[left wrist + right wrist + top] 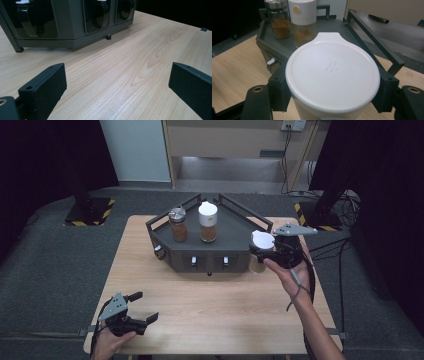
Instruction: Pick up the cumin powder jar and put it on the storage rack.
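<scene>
While right gripper (329,100) clamps white-lidded jar (333,77) just under lid, jar hangs beside rack (235,227), right end, above table (200,305). Judge it light, rigid, smooth-walled: slippery. Grip below lid rim, keep upright. Left gripper (117,85) spread wide, holding nothing, low over table.

The near half of the table (210,320) lies bare — wide room to pass. The grey rack (235,227) blocks the far middle; two spice jars (178,224) (208,221) crowd its left part, its right part stays free, though railed.
</scene>
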Motion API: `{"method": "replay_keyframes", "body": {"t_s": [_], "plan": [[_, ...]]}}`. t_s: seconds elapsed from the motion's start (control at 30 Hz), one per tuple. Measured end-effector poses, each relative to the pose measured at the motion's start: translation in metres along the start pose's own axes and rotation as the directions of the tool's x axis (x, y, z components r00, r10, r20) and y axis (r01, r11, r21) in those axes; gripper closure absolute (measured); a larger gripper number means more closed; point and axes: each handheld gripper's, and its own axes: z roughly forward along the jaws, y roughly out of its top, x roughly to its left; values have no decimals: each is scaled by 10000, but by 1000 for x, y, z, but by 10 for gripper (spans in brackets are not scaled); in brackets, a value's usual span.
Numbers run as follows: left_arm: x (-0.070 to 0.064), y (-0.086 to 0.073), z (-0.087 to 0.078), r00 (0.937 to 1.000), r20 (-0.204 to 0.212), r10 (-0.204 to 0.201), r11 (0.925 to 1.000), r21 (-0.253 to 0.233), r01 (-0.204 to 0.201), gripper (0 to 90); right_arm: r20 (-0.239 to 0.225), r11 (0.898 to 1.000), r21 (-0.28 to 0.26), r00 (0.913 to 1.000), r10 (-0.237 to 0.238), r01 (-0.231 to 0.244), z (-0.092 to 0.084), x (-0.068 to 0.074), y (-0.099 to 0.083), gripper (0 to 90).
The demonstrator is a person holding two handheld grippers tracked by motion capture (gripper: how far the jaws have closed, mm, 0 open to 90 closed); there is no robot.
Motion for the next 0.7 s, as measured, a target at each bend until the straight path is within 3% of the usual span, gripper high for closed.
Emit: {"method": "replay_keyframes", "body": {"t_s": [0.47,0.7], "plan": [[0,0,0,10000,3,8,10000,8,-8,6,202,10000,30,9998,40,-41,23,9,51,307],[0,0,0,10000,24,14,10000,10,-14,6,457,9996,52,9986,275,-278,40,10,66,308]]}}
